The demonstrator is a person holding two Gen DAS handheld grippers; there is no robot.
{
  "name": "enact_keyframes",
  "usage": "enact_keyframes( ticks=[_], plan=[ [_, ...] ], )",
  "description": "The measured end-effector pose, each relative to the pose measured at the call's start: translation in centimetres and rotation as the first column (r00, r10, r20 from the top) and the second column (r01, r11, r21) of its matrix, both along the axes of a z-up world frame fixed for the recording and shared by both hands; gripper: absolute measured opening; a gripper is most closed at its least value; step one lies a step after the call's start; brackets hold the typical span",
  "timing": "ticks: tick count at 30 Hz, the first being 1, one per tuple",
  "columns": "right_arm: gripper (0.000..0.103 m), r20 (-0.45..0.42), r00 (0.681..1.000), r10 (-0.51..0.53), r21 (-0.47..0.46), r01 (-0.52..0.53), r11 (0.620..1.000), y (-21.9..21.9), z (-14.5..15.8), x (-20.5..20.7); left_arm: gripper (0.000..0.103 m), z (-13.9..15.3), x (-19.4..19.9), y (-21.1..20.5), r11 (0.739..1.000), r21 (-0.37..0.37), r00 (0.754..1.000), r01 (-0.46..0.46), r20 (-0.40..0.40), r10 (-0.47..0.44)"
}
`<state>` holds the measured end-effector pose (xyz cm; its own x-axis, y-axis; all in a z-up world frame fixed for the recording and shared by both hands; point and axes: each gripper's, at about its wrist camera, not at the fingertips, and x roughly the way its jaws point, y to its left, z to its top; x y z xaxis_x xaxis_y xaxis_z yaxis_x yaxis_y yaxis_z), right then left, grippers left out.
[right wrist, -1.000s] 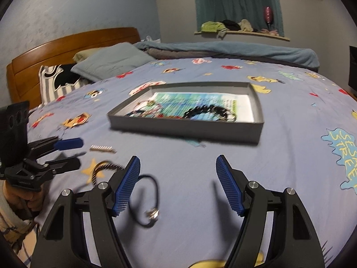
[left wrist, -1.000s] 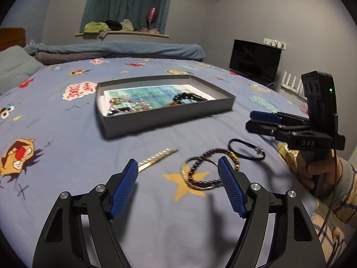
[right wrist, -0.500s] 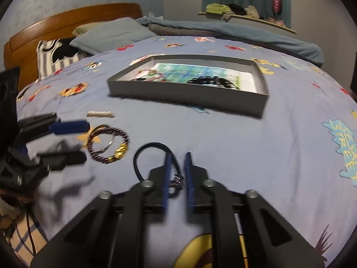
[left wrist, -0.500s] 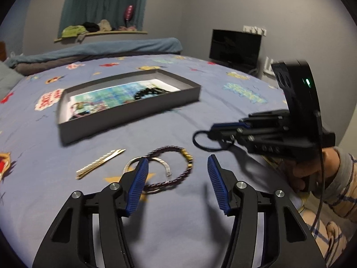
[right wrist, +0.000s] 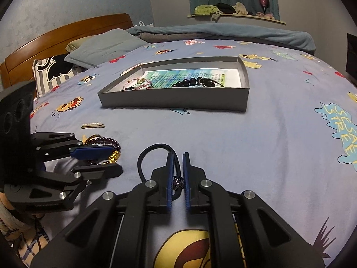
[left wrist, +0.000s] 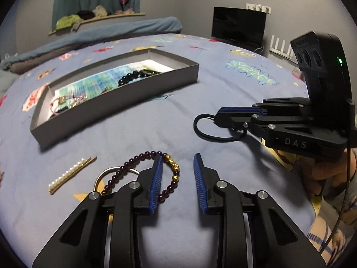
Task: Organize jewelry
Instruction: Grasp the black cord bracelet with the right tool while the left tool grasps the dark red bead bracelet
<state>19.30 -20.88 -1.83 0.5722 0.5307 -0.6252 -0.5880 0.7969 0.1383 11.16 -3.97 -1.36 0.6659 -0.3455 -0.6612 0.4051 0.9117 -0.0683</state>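
My right gripper [right wrist: 177,172] has its blue ribbed fingers [right wrist: 170,174] clamped on the thin black cord bracelet [right wrist: 147,154]; its loop sticks out ahead over the blue cartoon-print bedsheet [right wrist: 267,134], nearer me than the shallow grey cardboard box [right wrist: 174,99]. My left gripper [left wrist: 177,178] has just been closing, fingers part open, nothing pinched. One left finger [left wrist: 157,178] sits over the dark purple beaded bracelet with gold beads [left wrist: 133,163], which overlaps a silver bangle [left wrist: 104,172]. A gold pearl-row hair clip [left wrist: 71,172] lies left of them, in front of the box. Inside the box: printed paper liner, black beads, tangled pink chains.
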Motion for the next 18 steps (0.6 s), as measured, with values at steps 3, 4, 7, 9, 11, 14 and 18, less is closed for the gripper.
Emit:
enact_keyframes(
  ticks=[3, 4, 7, 9, 11, 14, 18],
  plan=[
    [0.009, -0.009, 1.0, 0.013, -0.008, -0.013, 1.0, 0.3, -0.2, 0.0, 0.016, -0.3, 0.2, 0.2, 1.0, -0.009, 1.0, -0.007, -0.024, 0.007],
    [0.009, -0.011, 1.0, 0.015, -0.01, -0.015, 1.0, 0.3, -0.2, 0.0, 0.012, -0.4, 0.2, 0.2, 1.0, -0.011, 1.0, -0.004, -0.028, 0.003],
    [0.009, -0.01, 1.0, 0.022, -0.012, -0.023, 1.0, 0.4, -0.2, 0.0, 0.008, -0.3, 0.0, 0.2, 1.0, -0.013, 1.0, 0.005, -0.018, -0.005],
    [0.009, -0.003, 1.0, 0.029, -0.01, -0.029, 1.0, 0.4, -0.2, -0.2, 0.007, 0.0, -0.3, 0.4, 1.0, -0.029, 1.0, 0.005, -0.001, -0.005],
    [0.008, 0.009, 0.999, 0.034, -0.012, -0.034, 0.999, 0.4, -0.1, -0.4, 0.007, 0.5, -0.6, 0.7, 0.999, -0.045, 1.0, 0.001, 0.016, 0.0],
    [0.008, 0.015, 0.999, 0.03, -0.01, -0.029, 1.0, 0.4, 0.1, -0.5, 0.007, 1.3, -1.2, 1.0, 0.998, -0.058, 0.999, -0.003, 0.047, 0.006],
    [0.008, 0.031, 0.999, 0.02, 0.013, -0.021, 1.0, 0.1, 0.5, -0.6, 0.007, 3.3, -1.7, 1.9, 0.997, -0.079, 0.995, -0.01, 0.094, 0.017]
  ],
)
